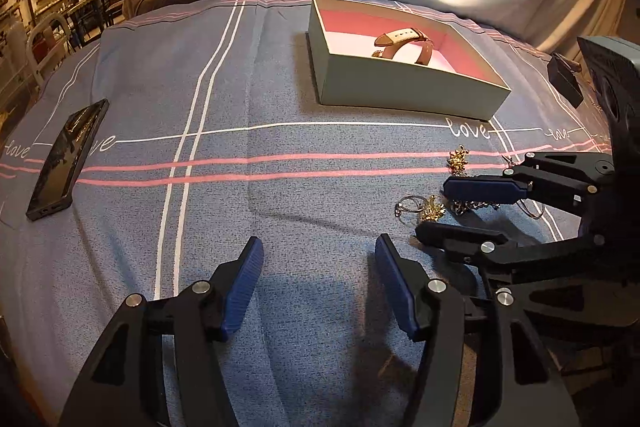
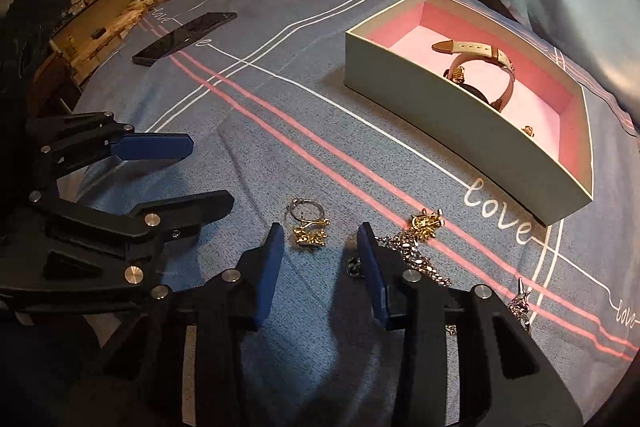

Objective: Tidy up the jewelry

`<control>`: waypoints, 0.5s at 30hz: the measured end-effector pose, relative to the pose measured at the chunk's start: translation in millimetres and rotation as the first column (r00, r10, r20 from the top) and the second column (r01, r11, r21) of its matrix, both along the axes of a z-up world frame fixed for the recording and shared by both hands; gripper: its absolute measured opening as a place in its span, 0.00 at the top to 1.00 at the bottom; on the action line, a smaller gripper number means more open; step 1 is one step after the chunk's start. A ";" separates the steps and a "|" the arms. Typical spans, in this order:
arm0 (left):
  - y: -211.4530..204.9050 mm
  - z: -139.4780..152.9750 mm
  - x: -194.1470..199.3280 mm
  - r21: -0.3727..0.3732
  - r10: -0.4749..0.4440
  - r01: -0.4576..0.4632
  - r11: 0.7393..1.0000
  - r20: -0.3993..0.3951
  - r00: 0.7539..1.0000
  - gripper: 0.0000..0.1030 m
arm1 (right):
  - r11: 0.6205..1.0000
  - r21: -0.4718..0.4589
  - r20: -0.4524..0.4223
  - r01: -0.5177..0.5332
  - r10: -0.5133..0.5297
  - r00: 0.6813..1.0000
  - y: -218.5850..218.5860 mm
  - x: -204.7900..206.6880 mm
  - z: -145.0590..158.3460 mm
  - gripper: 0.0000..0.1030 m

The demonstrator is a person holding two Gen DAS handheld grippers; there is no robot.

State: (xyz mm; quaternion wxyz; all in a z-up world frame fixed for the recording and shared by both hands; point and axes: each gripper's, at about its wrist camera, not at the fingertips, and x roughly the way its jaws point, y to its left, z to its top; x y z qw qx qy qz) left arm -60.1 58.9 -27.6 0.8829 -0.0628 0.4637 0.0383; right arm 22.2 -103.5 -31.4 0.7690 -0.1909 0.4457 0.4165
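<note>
An open box [image 1: 400, 83] [image 2: 452, 131] with a pink lining stands on the blue cloth and holds a watch [image 1: 404, 41] [image 2: 476, 67] with a pale strap. Loose jewelry lies in front of it: a silver ring [image 2: 304, 209], a gold piece [image 2: 312, 235] [image 1: 434, 211], another gold piece [image 2: 426, 221] [image 1: 458, 161] and a silver chain [image 2: 416, 259]. My right gripper [image 2: 320, 239] [image 1: 430, 207] is open, its fingers low on either side of the first gold piece. My left gripper [image 1: 318, 251] [image 2: 210, 171] is open and empty to the left.
A black phone [image 1: 66, 161] [image 2: 184, 33] lies at the cloth's left side. A small dark object [image 1: 564, 79] sits at the right edge. A silvery ornament [image 2: 520, 301] lies by my right gripper's right finger. Shelves and furniture stand beyond the table.
</note>
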 end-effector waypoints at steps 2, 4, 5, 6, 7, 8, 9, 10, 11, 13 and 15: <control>0.3 -1.8 0.1 -0.012 0.000 0.000 1.000 -0.003 1.000 0.43 | 1.000 -0.008 0.006 -0.008 0.009 1.000 3.2 0.3 0.1 0.78; 1.3 -2.2 -0.4 -0.017 0.000 0.000 1.000 -0.001 1.000 0.43 | 0.999 -0.033 0.026 -0.009 0.010 1.000 6.1 2.3 4.8 0.81; 1.7 -2.1 -0.6 -0.020 0.002 -0.002 1.000 0.001 1.000 0.42 | 0.999 -0.038 0.050 -0.012 0.014 0.999 7.6 1.6 11.5 0.81; 2.5 -1.7 -0.9 -0.023 0.006 -0.006 1.000 0.004 1.000 0.41 | 1.000 -0.015 0.065 -0.021 0.021 0.998 7.3 0.5 21.1 0.81; 3.7 -1.3 -1.3 -0.029 0.007 -0.007 1.000 0.006 1.000 0.40 | 0.999 0.009 0.066 -0.035 0.035 0.997 6.7 -0.9 30.4 0.81; 4.8 -1.4 -1.1 -0.034 0.010 -0.009 0.999 0.006 1.000 0.38 | 0.999 -0.004 0.058 -0.052 0.052 0.997 5.8 -2.0 34.6 0.81; 5.6 -1.7 -0.7 -0.039 0.012 -0.012 0.999 0.006 1.000 0.38 | 0.997 -0.055 0.068 -0.051 0.055 0.996 5.5 -2.4 34.1 0.81; 5.5 -2.0 0.0 -0.042 0.011 -0.011 0.999 0.005 1.000 0.38 | 0.993 -0.109 0.075 -0.044 0.052 0.996 3.4 -1.9 30.3 0.81; 5.0 -2.1 0.8 -0.042 0.010 -0.010 0.999 0.005 1.000 0.38 | 0.990 -0.138 0.069 -0.039 0.049 0.996 -2.0 -1.5 26.1 0.81; 1.0 -2.0 3.3 -0.044 -0.011 0.011 0.999 0.008 1.000 0.38 | 0.990 -0.142 0.051 -0.014 0.022 0.998 -16.8 1.1 22.6 0.81; -6.0 -1.7 7.2 -0.035 -0.037 0.038 0.999 0.015 0.999 0.38 | 0.991 -0.126 0.041 0.034 -0.029 0.999 -32.5 6.1 22.4 0.81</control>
